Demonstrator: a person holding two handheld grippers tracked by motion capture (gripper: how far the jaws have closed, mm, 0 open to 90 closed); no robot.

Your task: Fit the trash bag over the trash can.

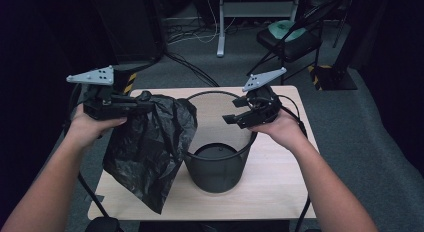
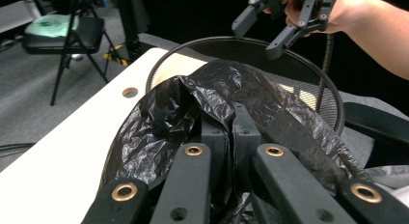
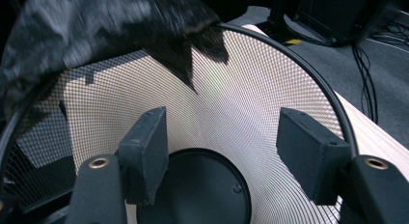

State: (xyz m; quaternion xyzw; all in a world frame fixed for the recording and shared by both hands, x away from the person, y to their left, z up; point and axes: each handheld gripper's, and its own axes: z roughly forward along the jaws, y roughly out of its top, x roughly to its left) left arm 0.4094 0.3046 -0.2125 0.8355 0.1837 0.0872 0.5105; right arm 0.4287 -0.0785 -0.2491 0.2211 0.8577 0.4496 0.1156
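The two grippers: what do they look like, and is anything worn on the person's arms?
The left gripper and the right gripper are black, each with two jaws and a grey three-cornered plate with small holes on top. In the gripper views, brass-coloured rings show at the jaw pivots. A black cable trails from each. Both forearms are bare, with no sleeves visible.

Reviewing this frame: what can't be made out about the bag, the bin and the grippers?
- Black bag mouth: crumpled folds hide it, high view.
- Left gripper pads: buried in bag plastic, left gripper view.
- Bag edge over the mesh bin: motion-blurred, right gripper view.
- Right gripper: its open jaws look empty; the pad faces are too small in the high view.
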